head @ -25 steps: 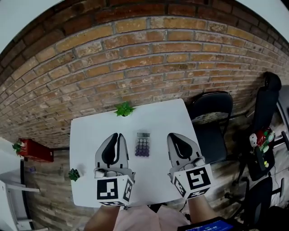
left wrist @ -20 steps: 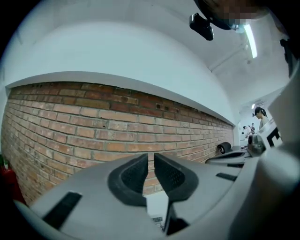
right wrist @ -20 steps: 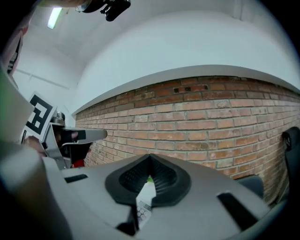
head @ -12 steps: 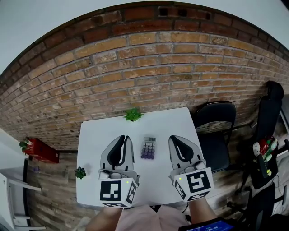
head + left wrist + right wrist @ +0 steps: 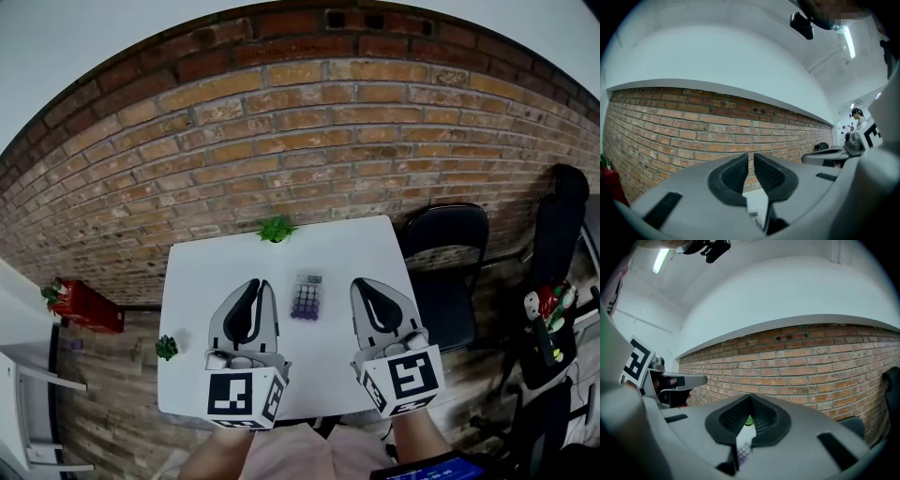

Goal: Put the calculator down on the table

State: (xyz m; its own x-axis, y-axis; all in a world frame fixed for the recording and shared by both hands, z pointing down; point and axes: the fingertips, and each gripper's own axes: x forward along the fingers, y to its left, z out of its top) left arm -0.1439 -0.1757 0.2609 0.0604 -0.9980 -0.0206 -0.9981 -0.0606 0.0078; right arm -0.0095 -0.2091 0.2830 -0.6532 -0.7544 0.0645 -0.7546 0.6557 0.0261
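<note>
Calculator's down and both my claws are empty, so the job looks done to me.
Head view: the small grey calculator with purple keys (image 5: 307, 297) lies flat on the white square table (image 5: 202, 272), between my left claw (image 5: 263, 285) and right claw (image 5: 358, 284), touching neither. Its long axis runs away from me, display end toward the red brick wall (image 5: 309, 141). Left gripper view: jaws pinched to a slit, nothing inside. Right gripper view: tips together, nothing held.

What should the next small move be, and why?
Probably just draw both grippers back: the calculator already lies flat on the table, between the left gripper and the right gripper, touching neither, and both are shut and empty.
</note>
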